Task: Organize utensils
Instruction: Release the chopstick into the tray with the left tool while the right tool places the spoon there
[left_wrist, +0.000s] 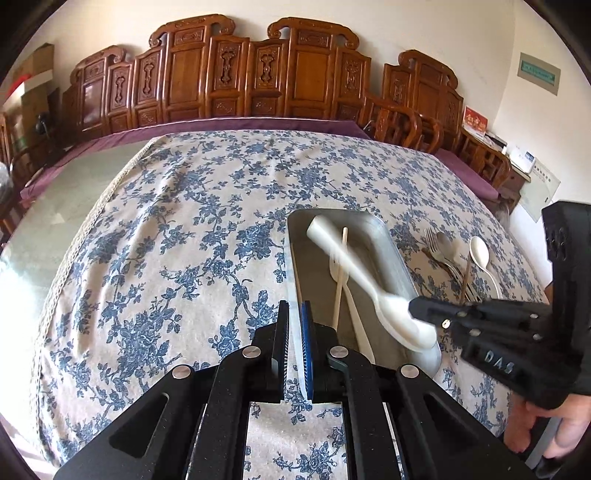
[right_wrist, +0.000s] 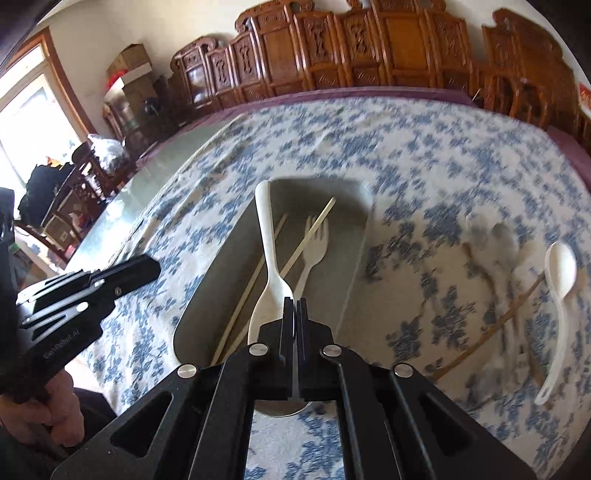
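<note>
1. The right gripper (right_wrist: 294, 302) has its jaws nearly shut, pinching the bowl end of a long white plastic serving spoon (right_wrist: 266, 243); the handle points toward 12 o'clock above the grey rectangular metal tray (right_wrist: 360, 221).
2. The left gripper (left_wrist: 294, 314) holds nothing, its jaws a narrow gap apart, and hovers over the blue-flowered tablecloth (left_wrist: 177, 236) just beside the tray's 9 o'clock edge.
3. In the tray lie a white plastic fork (right_wrist: 312, 251) and pale wooden chopsticks (right_wrist: 306, 236).
4. At 3 o'clock of the tray, on the cloth, wait a small white soup spoon (right_wrist: 559, 280), metal forks and spoons (left_wrist: 439, 247), blurred, and a darker chopstick.
5. The serving spoon looks light, stiff and smooth, so it may pivot in a thin pinch; a grip on the neck seems steadier.
6. Readable writing: "DAS" on the right gripper's body, "GenRobot AI", less clearly, on the left.
</note>
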